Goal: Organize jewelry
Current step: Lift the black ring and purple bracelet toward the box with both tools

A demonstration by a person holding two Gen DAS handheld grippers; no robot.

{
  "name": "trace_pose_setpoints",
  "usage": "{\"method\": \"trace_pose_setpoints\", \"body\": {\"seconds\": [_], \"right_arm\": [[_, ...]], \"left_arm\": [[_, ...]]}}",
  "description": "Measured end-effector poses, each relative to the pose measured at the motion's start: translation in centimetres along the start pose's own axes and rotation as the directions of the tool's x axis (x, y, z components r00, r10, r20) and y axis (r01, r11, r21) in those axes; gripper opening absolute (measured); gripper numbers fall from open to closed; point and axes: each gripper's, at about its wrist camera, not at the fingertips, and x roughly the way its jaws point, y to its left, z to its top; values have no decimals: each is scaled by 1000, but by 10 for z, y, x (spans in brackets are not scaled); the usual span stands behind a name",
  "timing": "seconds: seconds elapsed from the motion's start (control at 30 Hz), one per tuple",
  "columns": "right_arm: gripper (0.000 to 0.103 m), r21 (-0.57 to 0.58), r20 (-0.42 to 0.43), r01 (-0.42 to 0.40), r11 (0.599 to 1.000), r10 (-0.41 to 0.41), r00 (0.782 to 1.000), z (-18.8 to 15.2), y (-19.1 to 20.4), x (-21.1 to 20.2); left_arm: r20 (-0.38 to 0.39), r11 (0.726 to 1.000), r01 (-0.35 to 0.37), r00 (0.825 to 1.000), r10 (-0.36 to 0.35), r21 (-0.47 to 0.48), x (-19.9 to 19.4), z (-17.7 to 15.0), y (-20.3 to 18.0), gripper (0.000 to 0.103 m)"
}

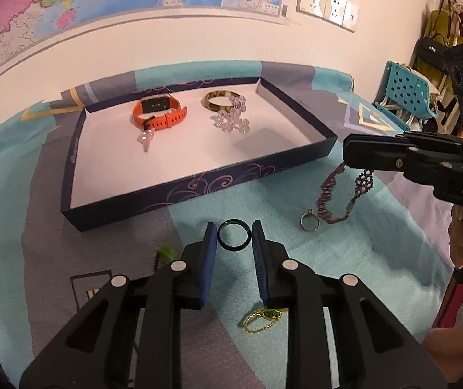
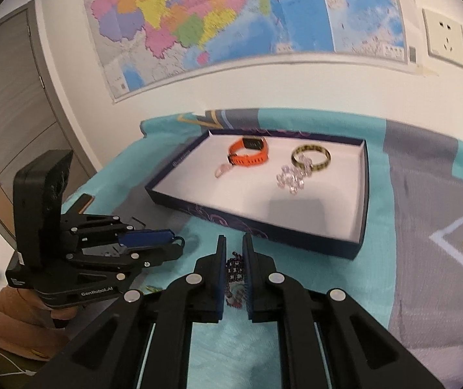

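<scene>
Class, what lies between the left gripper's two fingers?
A dark ring sits between the left gripper's blue pads, seen in the left wrist view.

Matt cloth cover (image 1: 377, 259), glossy bangle (image 1: 219, 102), beaded bracelet (image 1: 328, 194).

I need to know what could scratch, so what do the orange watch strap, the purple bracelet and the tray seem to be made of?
Orange watch strap: matte, flexible, punched holes, probably silicone or rubber. Purple bracelet: small woven glossy beads, likely glass or plastic, with a metallic-looking clasp. Tray: thin folded walls, printed swirls, white lining, apparently cardboard.
</scene>
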Motion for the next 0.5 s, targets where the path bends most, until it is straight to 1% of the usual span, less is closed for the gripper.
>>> {"method": "trace_pose_setpoints", "body": {"seconds": [0.23, 0.5], "right_arm": [[8, -29, 22, 13, 999, -12, 1000, 13, 4, -4], [8, -36, 44, 23, 999, -22, 999, 31, 0, -3]], "left_arm": [[27, 1000, -4, 1000, 4, 1, -9, 5, 3, 22], [50, 1000, -18, 999, 17, 3, -12, 15, 8, 22]]}}
